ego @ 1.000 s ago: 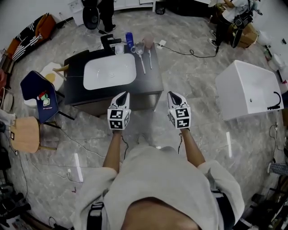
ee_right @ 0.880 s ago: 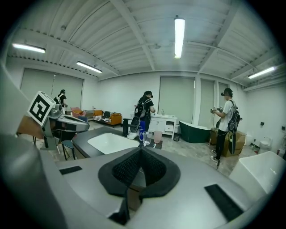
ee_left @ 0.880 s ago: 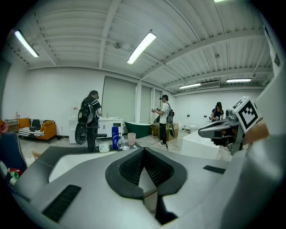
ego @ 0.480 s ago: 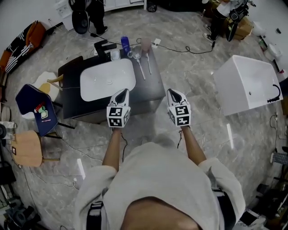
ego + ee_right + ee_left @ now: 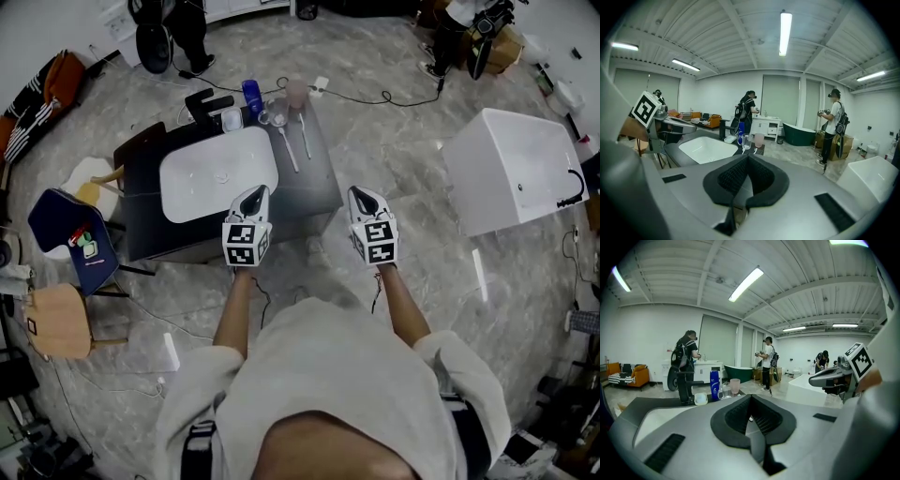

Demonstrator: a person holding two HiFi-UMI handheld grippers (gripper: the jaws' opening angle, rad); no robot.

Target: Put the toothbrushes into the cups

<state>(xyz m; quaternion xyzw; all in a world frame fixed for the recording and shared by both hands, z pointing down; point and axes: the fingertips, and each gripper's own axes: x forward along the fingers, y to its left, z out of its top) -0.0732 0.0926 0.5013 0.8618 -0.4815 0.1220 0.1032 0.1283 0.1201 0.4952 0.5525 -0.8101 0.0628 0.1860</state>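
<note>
Facing the sink [image 5: 197, 187], left gripper [image 5: 254, 194] and right gripper [image 5: 362, 195] closed, empty; toothbrushes [image 5: 290, 150] near cups [image 5: 296, 91].

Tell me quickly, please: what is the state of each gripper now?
Left gripper: closed, holding nothing.
Right gripper: closed, holding nothing.

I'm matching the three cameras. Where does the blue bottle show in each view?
Head view: blue bottle upper centre-left, at the vanity's far edge.
Left gripper view: bottle left of centre, mid-height.
Right gripper view: bottle just left of centre.
Shared landmark: the pink cup, right of the bottle in all three.
</note>
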